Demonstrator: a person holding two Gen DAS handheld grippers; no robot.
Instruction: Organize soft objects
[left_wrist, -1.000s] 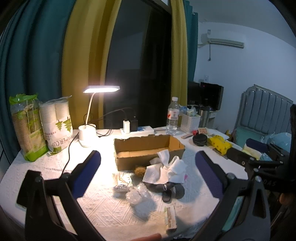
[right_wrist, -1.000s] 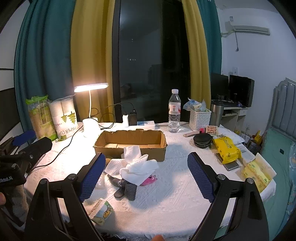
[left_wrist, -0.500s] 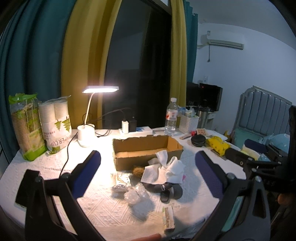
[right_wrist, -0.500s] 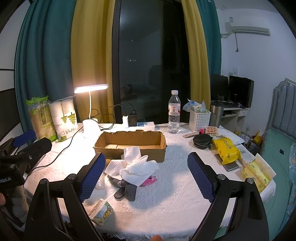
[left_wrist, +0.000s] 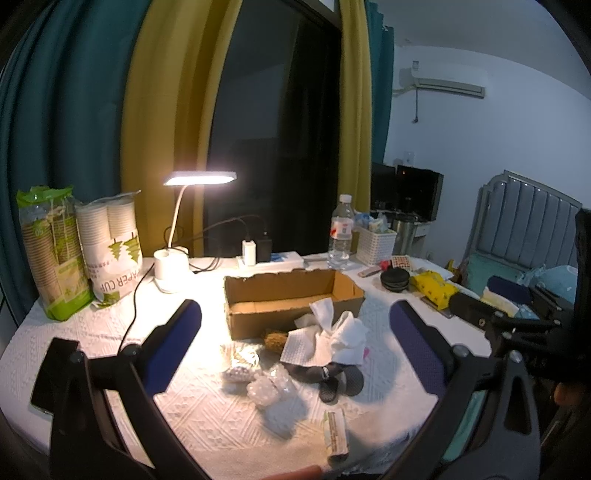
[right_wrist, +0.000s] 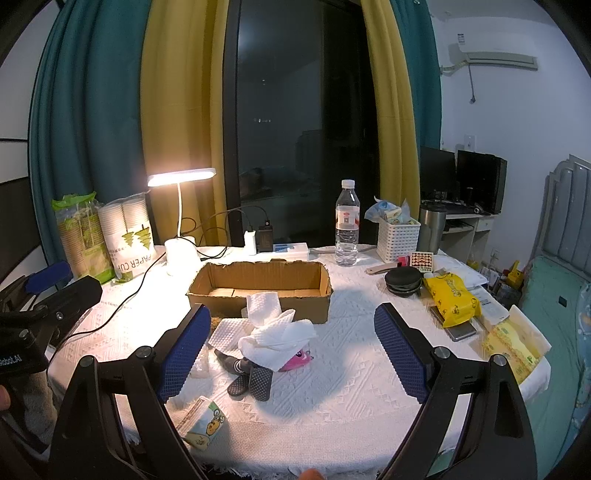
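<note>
An open cardboard box (left_wrist: 291, 295) (right_wrist: 258, 286) stands mid-table. In front of it lies a pile: crumpled white tissues (left_wrist: 332, 336) (right_wrist: 275, 330), dark socks (left_wrist: 332, 376) (right_wrist: 247, 373), a pink soft item (right_wrist: 297, 360), a brown fuzzy ball (left_wrist: 275, 341), clear bubble-wrap pieces (left_wrist: 267, 387) and a small tissue packet (left_wrist: 336, 432) (right_wrist: 203, 419). My left gripper (left_wrist: 295, 350) is open and empty, held back from the pile. My right gripper (right_wrist: 290, 350) is open and empty, also short of the pile.
A lit desk lamp (right_wrist: 181, 221) with a cable, paper cup packs (left_wrist: 110, 243), a power strip (right_wrist: 277, 249), a water bottle (right_wrist: 347, 225), a white basket (right_wrist: 398, 238), black coasters (right_wrist: 403, 280) and yellow packets (right_wrist: 452, 301) ring the table. A bed (right_wrist: 554, 314) is at the right.
Both views have shifted very slightly; the pile and the box have not moved. Both grippers stay open.
</note>
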